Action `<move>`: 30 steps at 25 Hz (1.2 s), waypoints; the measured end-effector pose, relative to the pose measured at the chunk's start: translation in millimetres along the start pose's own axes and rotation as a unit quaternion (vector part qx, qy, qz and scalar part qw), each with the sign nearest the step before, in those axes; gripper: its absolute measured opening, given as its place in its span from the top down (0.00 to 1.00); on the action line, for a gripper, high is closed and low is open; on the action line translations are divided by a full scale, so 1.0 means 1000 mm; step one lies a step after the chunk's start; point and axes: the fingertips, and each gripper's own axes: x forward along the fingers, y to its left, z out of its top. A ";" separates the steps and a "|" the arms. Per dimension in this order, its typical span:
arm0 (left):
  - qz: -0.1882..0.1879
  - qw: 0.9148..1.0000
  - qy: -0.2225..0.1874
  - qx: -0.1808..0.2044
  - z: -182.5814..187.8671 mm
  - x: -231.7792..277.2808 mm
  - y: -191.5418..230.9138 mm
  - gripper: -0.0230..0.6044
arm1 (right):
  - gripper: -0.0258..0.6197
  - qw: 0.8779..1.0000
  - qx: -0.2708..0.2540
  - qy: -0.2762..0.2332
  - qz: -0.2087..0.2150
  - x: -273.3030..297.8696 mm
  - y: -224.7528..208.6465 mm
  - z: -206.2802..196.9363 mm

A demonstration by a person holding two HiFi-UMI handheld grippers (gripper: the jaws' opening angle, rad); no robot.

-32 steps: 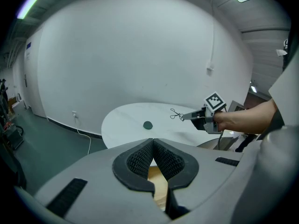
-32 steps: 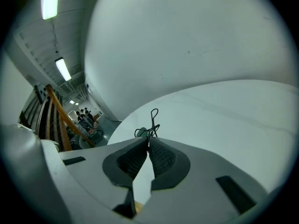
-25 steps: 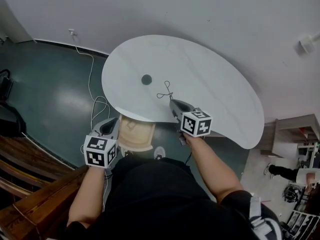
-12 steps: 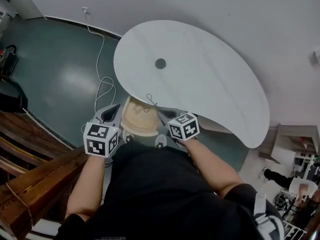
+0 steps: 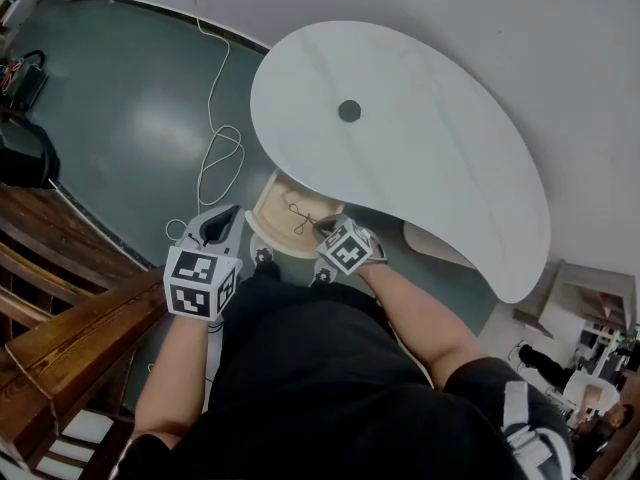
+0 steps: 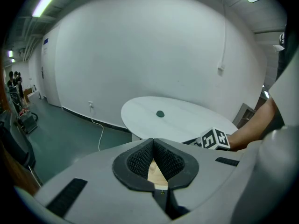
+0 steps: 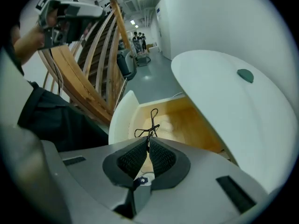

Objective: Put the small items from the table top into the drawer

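Note:
A black wire tool (image 5: 300, 216) hangs over the open wooden drawer (image 5: 270, 236) under the white table (image 5: 430, 168). My right gripper (image 5: 322, 226) is shut on it and points steeply down. In the right gripper view the tool (image 7: 150, 124) sticks out of the gripper (image 7: 148, 143) above the drawer floor (image 7: 191, 122), where a pale item (image 7: 162, 123) lies. A small dark round item (image 5: 349, 110) stays on the table top. My left gripper (image 5: 228, 214) hovers left of the drawer, its tips (image 6: 153, 140) together and holding nothing.
A white cable (image 5: 215, 148) loops over the green floor left of the table. Wooden rails (image 5: 70, 318) run along the left, close to my left arm. The person's dark-clothed body fills the lower part of the head view.
My right gripper has carried the black tool off the table's near edge, down and left, to over the drawer. The left gripper has shifted a little beside the drawer.

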 end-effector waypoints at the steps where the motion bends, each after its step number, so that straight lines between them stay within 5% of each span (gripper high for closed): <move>1: 0.003 1.000 -0.001 -0.002 -0.002 -0.002 0.002 0.94 | 0.93 1.000 -0.014 0.015 -0.001 0.008 -0.001 -0.003; 6: 0.015 1.000 0.003 -0.015 -0.010 -0.011 0.012 0.94 | 0.93 0.995 -0.059 0.082 -0.009 0.047 -0.008 -0.015; 13: 0.028 0.999 0.018 -0.032 -0.028 -0.021 0.023 0.94 | 0.93 0.963 -0.193 0.186 -0.023 0.094 -0.022 -0.030; 20: 0.032 0.998 0.025 -0.040 -0.036 -0.024 0.027 0.94 | 0.93 0.959 -0.191 0.209 -0.031 0.111 -0.033 -0.041; 30: 0.027 0.999 0.025 -0.038 -0.027 -0.014 0.024 0.94 | 0.90 0.971 -0.159 0.171 -0.045 0.100 -0.035 -0.035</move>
